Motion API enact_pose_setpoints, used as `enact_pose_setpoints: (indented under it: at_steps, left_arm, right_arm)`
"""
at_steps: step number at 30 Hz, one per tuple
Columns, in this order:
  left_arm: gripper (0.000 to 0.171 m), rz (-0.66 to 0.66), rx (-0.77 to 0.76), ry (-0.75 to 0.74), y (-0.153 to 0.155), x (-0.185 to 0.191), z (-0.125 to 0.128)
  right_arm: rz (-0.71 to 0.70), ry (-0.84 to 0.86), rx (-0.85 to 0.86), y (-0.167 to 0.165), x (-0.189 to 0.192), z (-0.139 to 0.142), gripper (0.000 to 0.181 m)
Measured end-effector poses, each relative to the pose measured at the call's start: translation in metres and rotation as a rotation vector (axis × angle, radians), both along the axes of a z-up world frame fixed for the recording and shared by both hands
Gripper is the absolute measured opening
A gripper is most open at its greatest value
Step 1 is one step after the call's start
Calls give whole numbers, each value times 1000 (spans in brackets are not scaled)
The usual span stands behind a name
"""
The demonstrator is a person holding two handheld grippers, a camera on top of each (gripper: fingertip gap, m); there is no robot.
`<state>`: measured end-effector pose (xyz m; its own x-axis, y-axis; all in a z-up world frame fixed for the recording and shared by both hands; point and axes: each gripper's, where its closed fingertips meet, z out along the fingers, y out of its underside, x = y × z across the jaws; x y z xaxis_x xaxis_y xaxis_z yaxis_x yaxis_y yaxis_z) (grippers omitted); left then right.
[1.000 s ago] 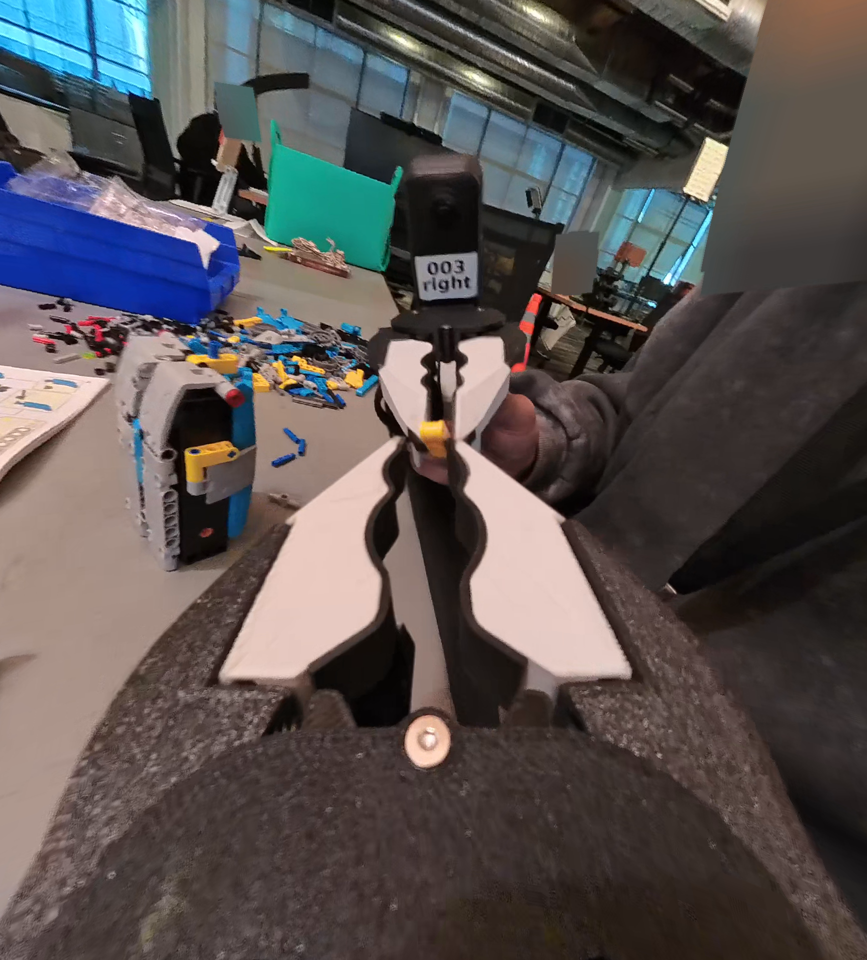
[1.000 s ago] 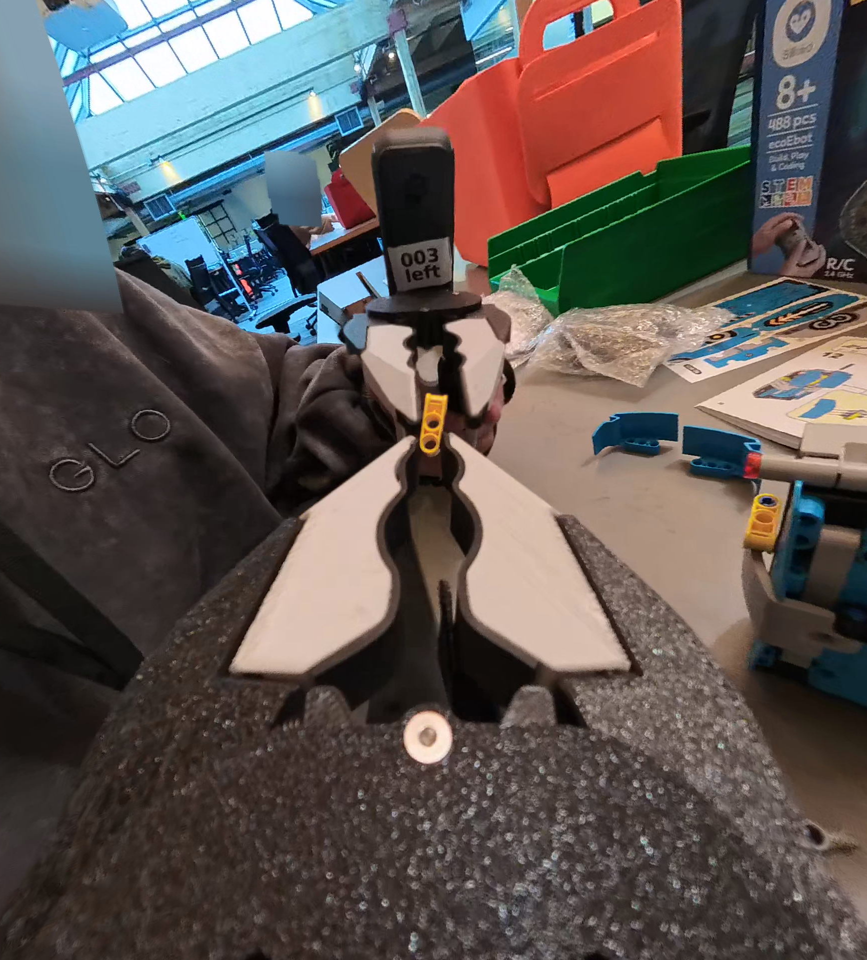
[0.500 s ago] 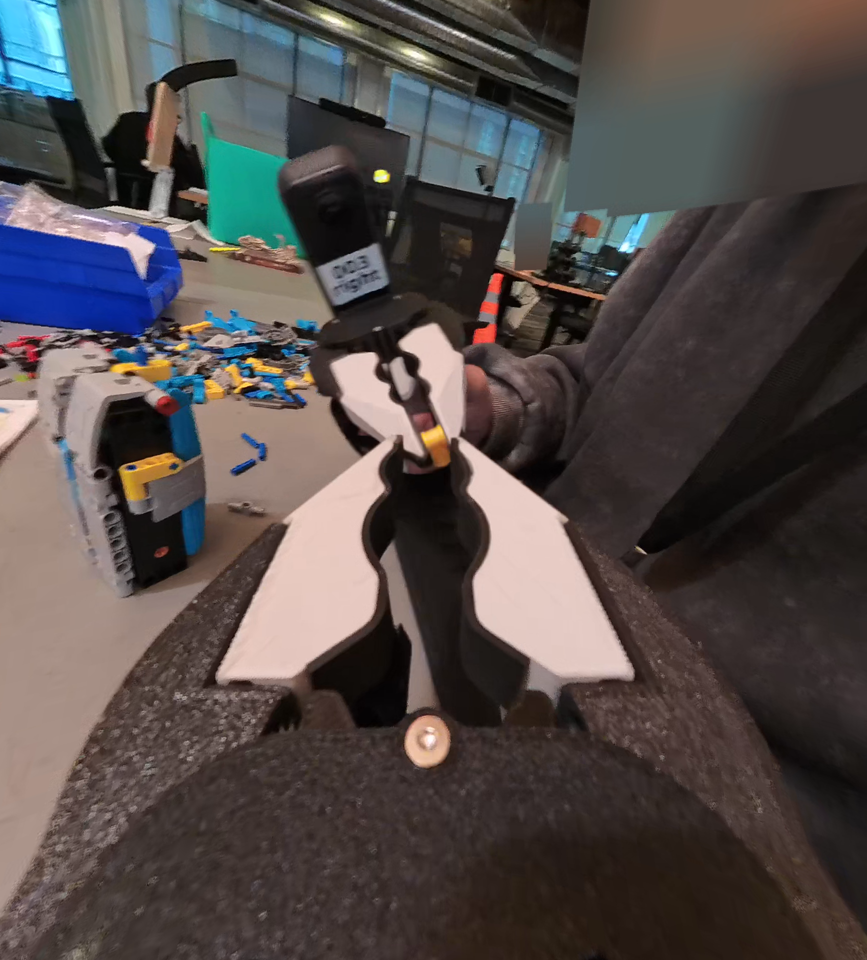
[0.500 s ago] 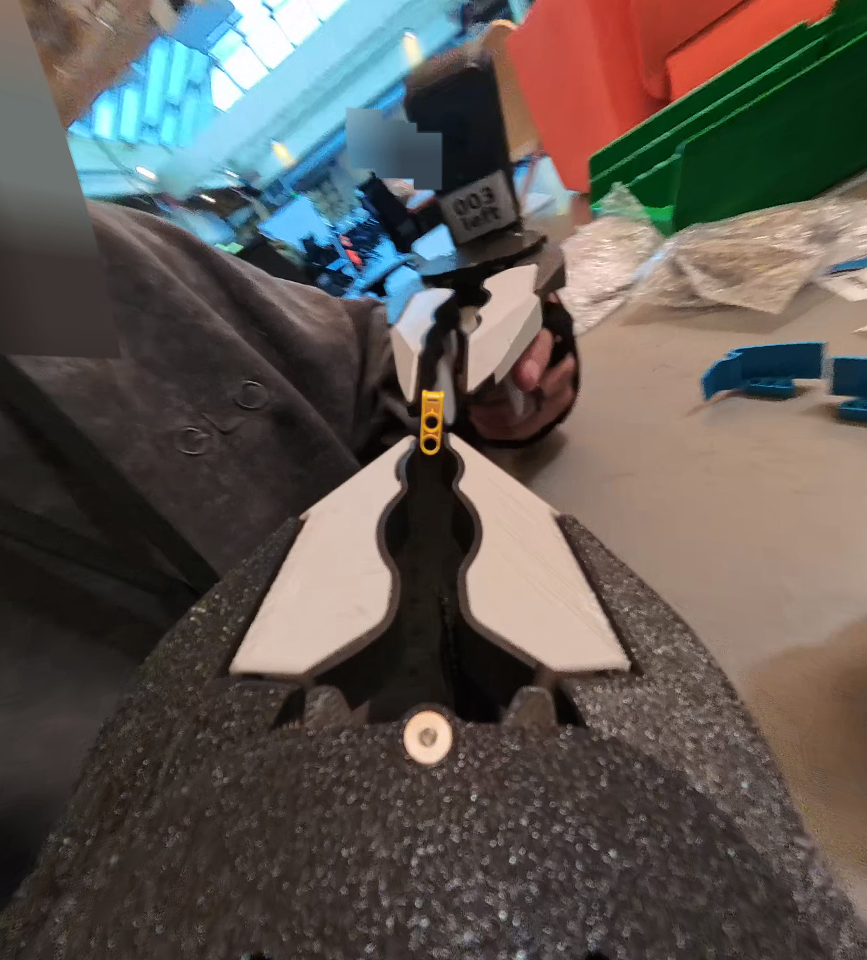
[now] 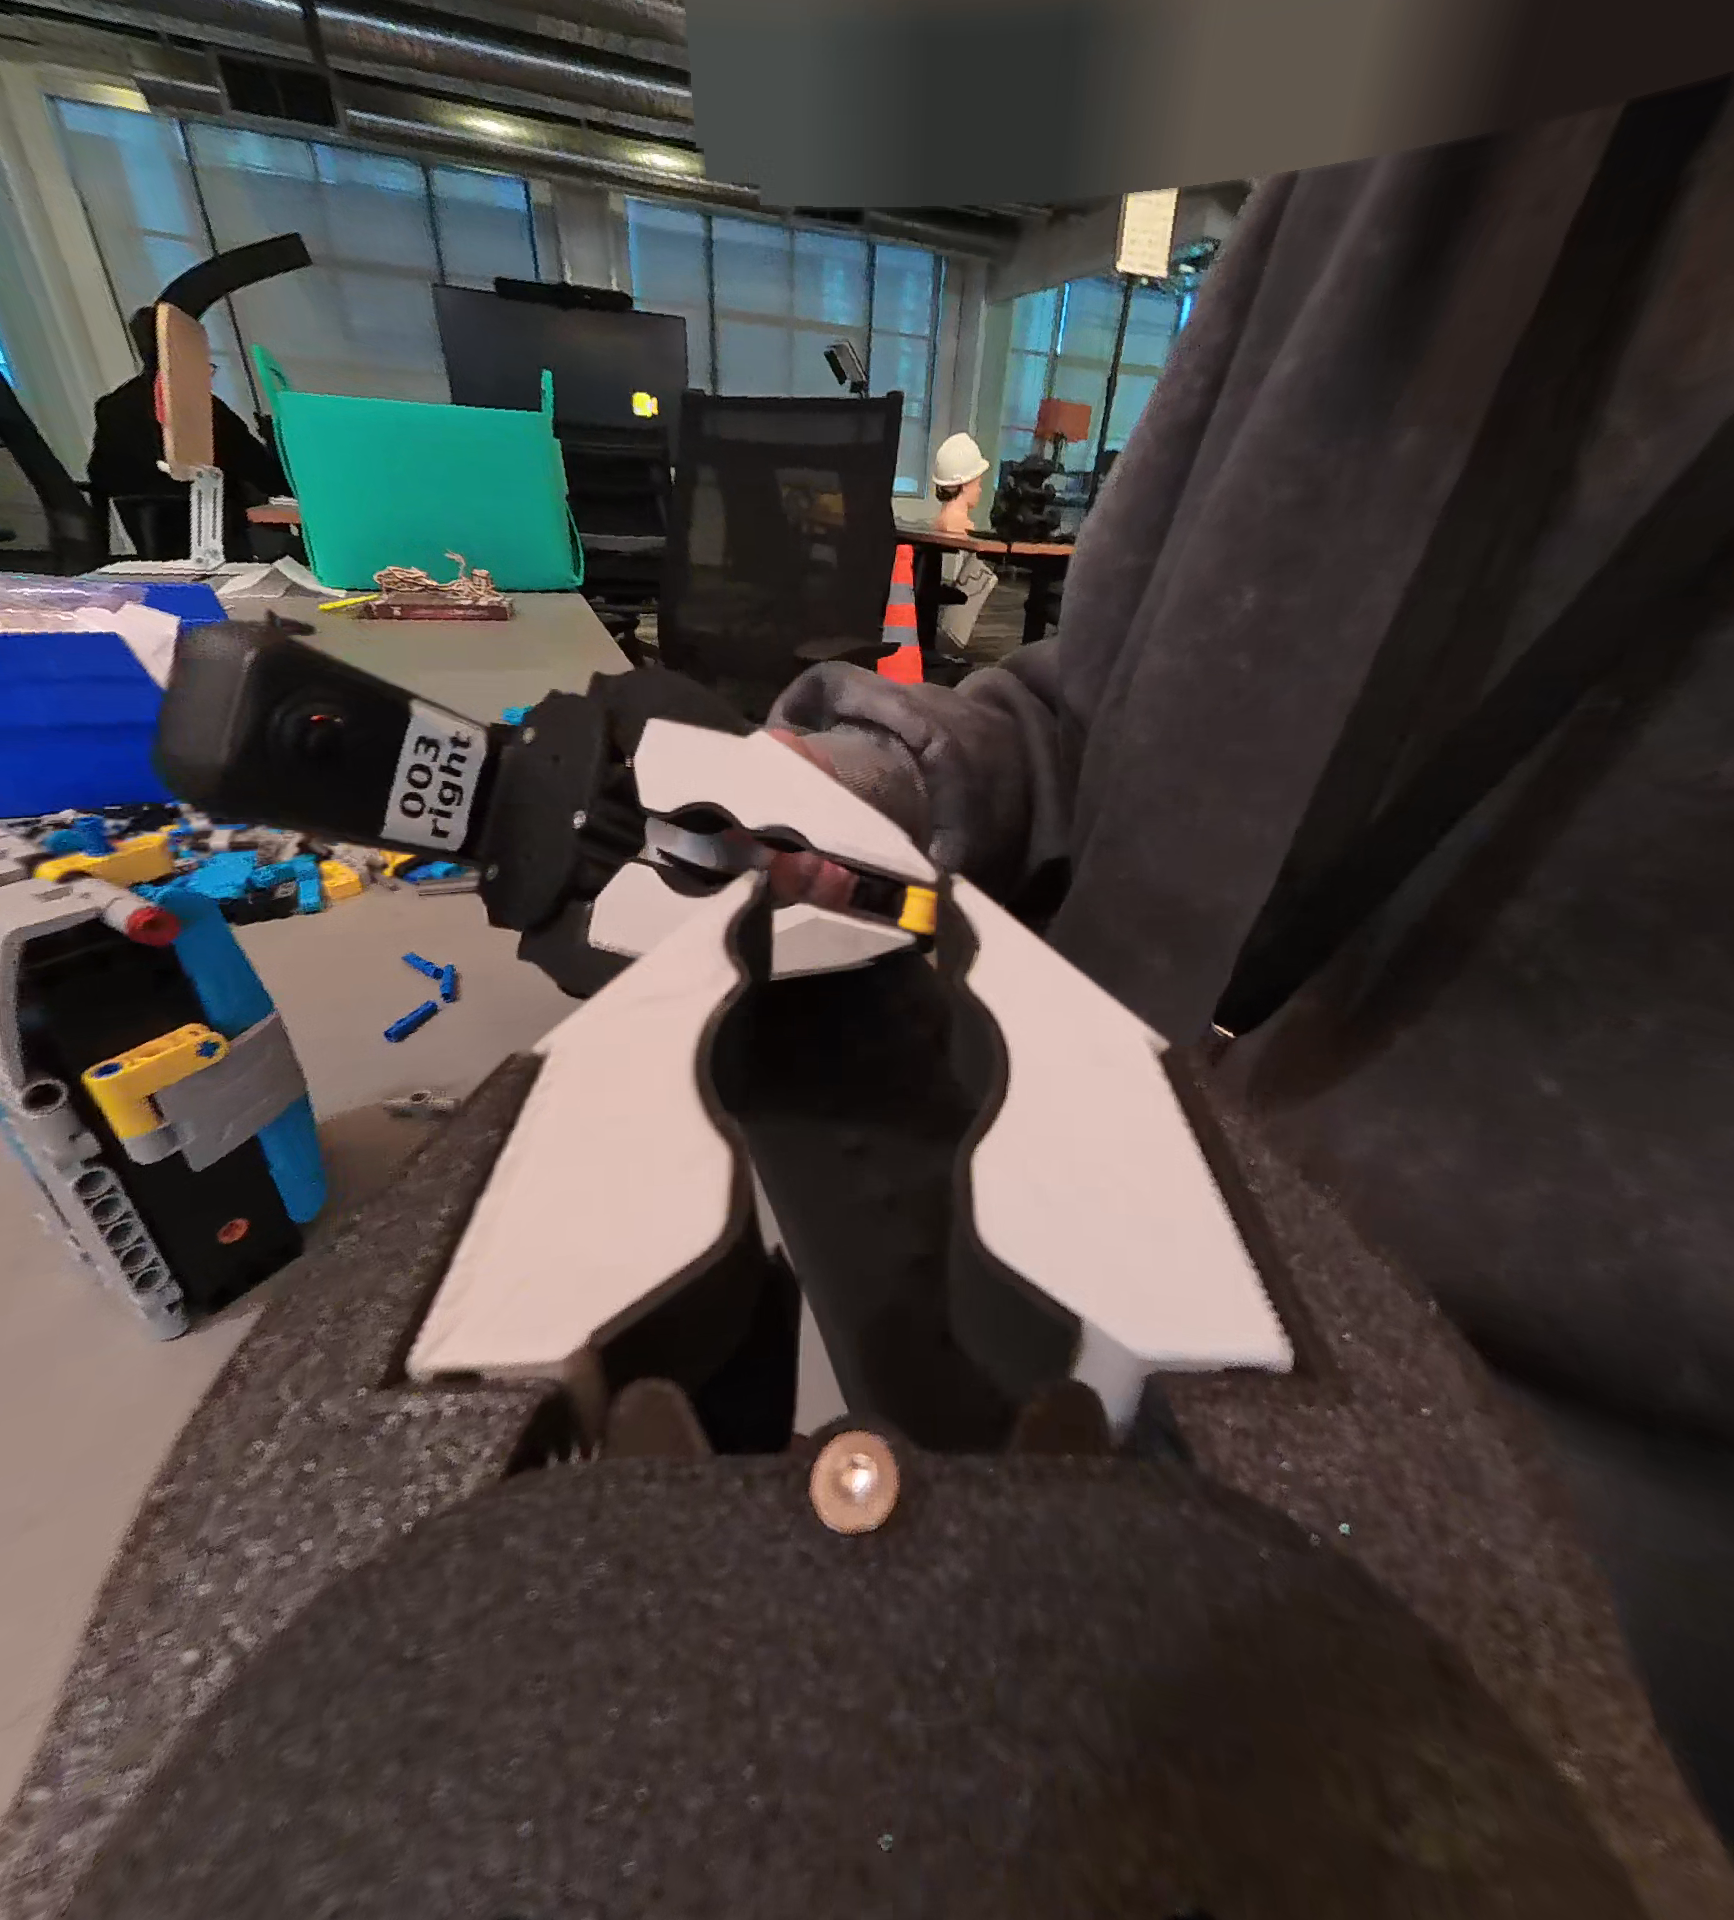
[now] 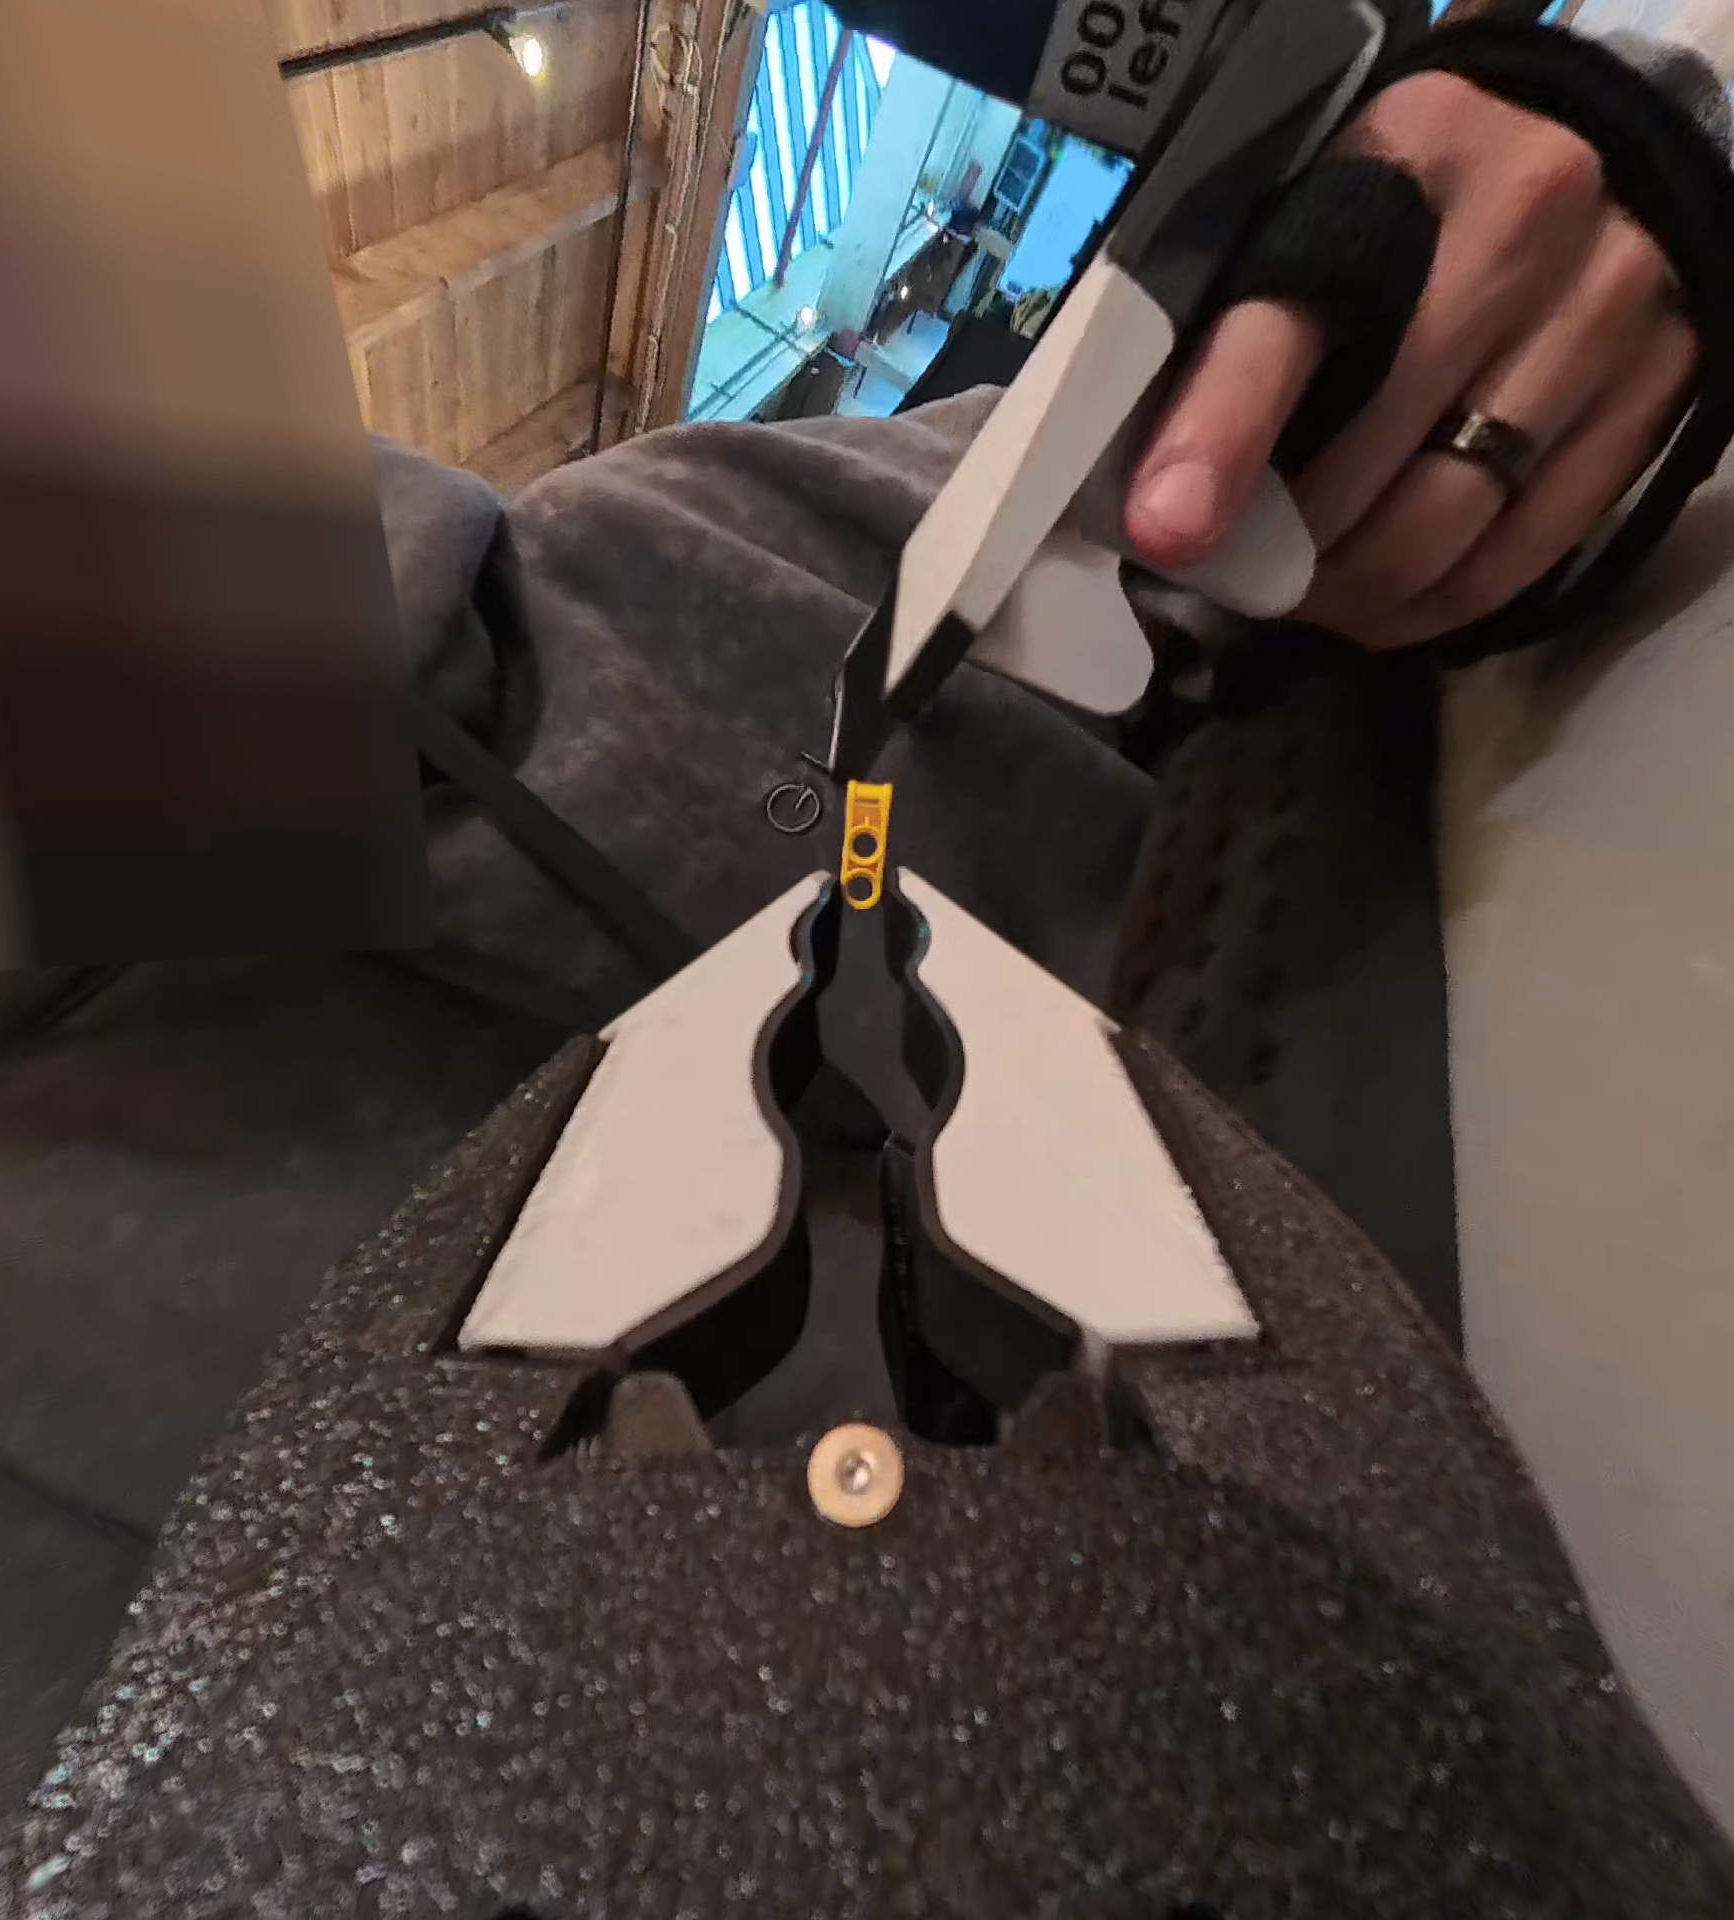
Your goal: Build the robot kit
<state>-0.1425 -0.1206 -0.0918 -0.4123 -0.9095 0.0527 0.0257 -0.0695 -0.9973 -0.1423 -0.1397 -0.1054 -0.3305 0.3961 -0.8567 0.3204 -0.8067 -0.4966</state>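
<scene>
1. Between the 2 white fingertips of the right gripper (image 6: 861, 888) sits a small yellow plastic connector (image 6: 864, 844), flat, with round holes, its upper end sticking out past the tips; jaws clenched on it.
2. Right gripper fingers: smooth white plastic, wavy black-edged inner contour, seated in coarse speckled black foam.
3. Left gripper (image 5: 847, 914): same white fingers and black foam body, tips standing apart, released, nothing between them.
4. From the left wrist view, the right gripper (image 5: 920, 906) lies on its side across the left tips, the yellow connector (image 5: 915, 907) at its tip, just beside the left gripper's right finger; contact cannot be told.
5. From the right wrist view, the left gripper (image 6: 868, 686) comes in from upper right, black-edged tip just above the connector, a hand (image 6: 1445, 343) with a ring around it.
6. Grey table (image 5: 32, 1434) to the left holds a grey, black and blue brick model (image 5: 115, 1091), loose bricks (image 5: 250, 873) and a blue bin (image 5: 21, 727).
7. Dark grey fleece sleeve (image 5: 1465, 727) fills the right side.
</scene>
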Motion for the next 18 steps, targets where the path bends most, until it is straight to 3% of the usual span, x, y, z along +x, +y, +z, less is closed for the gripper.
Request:
enact_pose_setpoints:
  at_steps: [18]
  left_arm:
    - [8, 3, 104, 18, -9, 3, -11]
  right_arm:
    - [-57, 0, -2, 11, 0, -1, 7]
